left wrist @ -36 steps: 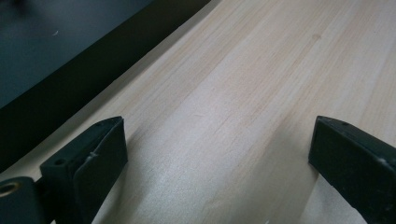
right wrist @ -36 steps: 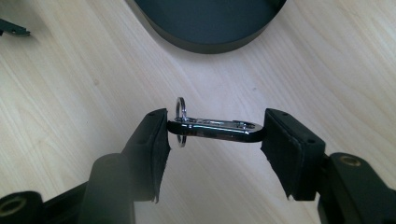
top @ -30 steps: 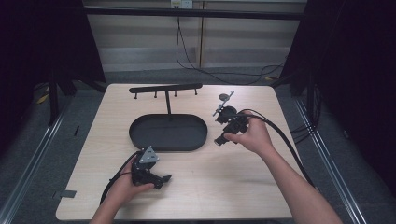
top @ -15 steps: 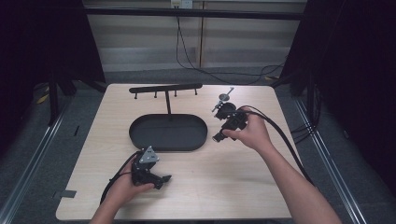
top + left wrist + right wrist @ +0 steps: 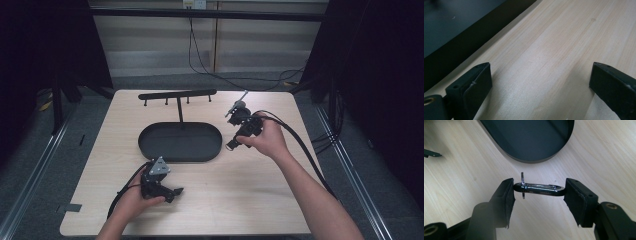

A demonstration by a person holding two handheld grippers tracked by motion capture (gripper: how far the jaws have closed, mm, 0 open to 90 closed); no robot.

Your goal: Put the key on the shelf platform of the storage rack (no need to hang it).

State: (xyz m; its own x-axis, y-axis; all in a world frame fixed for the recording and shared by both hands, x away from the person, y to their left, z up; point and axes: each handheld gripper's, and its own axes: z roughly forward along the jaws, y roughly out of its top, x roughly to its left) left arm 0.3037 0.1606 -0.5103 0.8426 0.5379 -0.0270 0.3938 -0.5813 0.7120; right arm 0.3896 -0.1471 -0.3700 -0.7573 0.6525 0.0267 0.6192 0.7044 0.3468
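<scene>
A shiny metal snap clip (image 5: 541, 189) with a small ring at one end is held lengthwise between the pads of my right gripper (image 5: 539, 189), which is shut on it just above the wooden table. In the high view the right gripper (image 5: 234, 145) hangs by the right end of the black oval tray (image 5: 150, 145), jaws pointing down toward the person. My left gripper (image 5: 175, 192) rests on the table near the front edge, in front of the tray. Its jaws (image 5: 540, 75) stand wide open with only bare wood between them.
A black rack (image 5: 177, 94) with several small hooks stands on a post behind the tray. The tray's dark wall (image 5: 454, 32) runs close past the left gripper. Cables trail from both grippers, the right one off the table's right edge.
My right hand has shifted only slightly by the tray's right end, still gripping the clip. The left hand and its gripper have kept still.
</scene>
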